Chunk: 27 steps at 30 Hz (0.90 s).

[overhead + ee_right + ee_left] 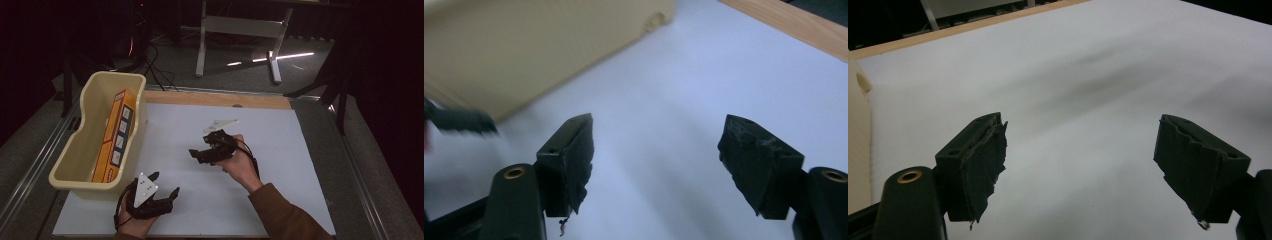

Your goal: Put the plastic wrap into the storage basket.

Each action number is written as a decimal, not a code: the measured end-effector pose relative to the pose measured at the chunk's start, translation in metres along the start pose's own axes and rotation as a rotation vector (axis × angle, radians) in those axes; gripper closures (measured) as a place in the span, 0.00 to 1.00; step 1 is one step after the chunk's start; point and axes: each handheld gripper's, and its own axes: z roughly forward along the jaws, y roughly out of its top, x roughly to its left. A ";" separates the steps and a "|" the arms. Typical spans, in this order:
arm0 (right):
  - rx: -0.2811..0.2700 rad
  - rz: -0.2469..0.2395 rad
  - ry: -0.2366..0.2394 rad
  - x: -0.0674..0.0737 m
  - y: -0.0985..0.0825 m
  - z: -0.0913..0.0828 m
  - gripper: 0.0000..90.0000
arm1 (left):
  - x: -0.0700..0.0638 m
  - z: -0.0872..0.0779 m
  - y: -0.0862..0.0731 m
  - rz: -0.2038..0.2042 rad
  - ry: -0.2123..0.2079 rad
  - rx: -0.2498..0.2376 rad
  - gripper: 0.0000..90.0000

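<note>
While the orange box (pixel 116 136) lies inside the cream tub (pixel 68 175) at the left of the white surface (pixel 280 165), both the left gripper (pixel 165 192) and right gripper (pixel 196 152) have wide-open, empty fingers, so the putting-in looks done and next they likely just rest or pull back.

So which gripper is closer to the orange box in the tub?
Left. The left gripper sits just off the tub's near corner, where the orange box ends. The right gripper is farther out over the white mat.
</note>
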 end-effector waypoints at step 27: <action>-0.229 0.071 -0.139 -0.042 -0.155 -0.092 0.29 | -0.001 0.003 -0.002 0.002 0.011 0.010 0.23</action>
